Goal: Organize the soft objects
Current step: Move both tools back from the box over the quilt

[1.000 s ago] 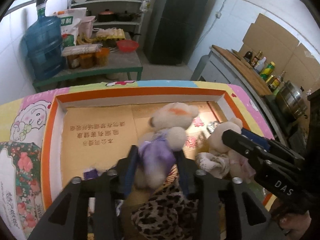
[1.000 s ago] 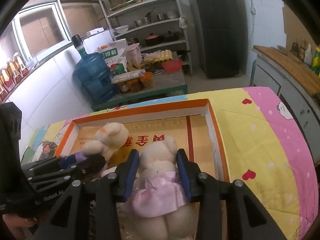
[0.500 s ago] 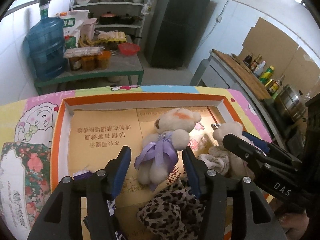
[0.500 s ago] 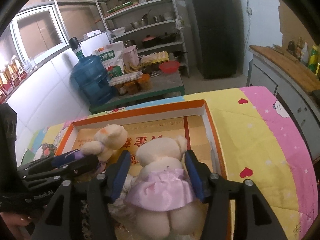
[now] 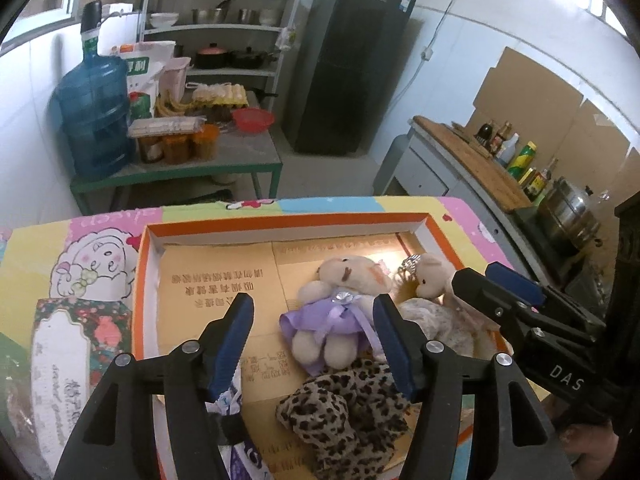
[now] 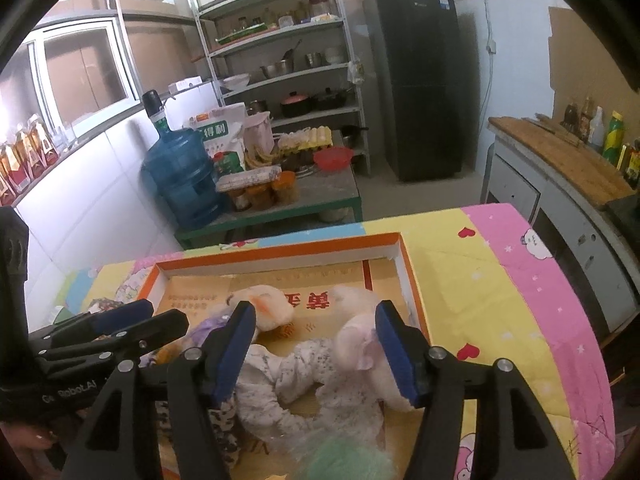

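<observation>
Nearest you, both black two-finger tongs, the left gripper (image 5: 314, 346) and the right gripper (image 6: 316, 350), have their jaws apart and opening, pads pressing on nothing. Everything here is light, squashy and hard to damage, so pinch each toy across its plump middle, not a limb or a frill. In the shallow orange-rimmed cardboard tray (image 5: 280, 220), near its front edge, lie one leopard-print plush (image 5: 344, 408) and one white speckled fabric ring (image 6: 304, 384). Mid-tray sit two cream teddy bears: one in a purple dress (image 5: 336, 316), one in a pink dress (image 6: 360, 344) by the right edge
</observation>
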Demonstrator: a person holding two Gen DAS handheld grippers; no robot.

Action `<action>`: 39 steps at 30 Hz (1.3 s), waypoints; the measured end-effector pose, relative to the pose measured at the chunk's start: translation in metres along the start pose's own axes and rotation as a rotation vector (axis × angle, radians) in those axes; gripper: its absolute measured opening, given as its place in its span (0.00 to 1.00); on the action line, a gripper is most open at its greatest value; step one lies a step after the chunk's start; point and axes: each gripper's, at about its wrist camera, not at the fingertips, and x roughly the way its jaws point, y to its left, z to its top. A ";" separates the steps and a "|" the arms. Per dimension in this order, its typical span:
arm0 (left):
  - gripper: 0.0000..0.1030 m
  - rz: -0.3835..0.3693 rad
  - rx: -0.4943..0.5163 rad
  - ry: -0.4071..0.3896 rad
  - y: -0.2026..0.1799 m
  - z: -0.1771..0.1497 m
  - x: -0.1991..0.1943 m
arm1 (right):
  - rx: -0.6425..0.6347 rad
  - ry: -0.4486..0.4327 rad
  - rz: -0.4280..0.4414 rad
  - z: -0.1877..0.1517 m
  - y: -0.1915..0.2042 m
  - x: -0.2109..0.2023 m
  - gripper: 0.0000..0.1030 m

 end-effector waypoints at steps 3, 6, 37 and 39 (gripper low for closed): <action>0.62 -0.008 -0.001 -0.017 0.001 0.001 -0.012 | 0.004 -0.011 0.003 0.001 0.004 -0.009 0.60; 0.62 -0.015 0.000 -0.032 0.003 0.003 -0.022 | 0.007 -0.020 0.008 0.001 0.011 -0.017 0.60; 0.62 -0.024 0.033 -0.165 0.068 -0.025 -0.159 | -0.061 -0.097 -0.015 -0.022 0.140 -0.103 0.60; 0.62 -0.019 0.037 -0.173 0.075 -0.028 -0.169 | -0.066 -0.099 -0.017 -0.025 0.151 -0.107 0.60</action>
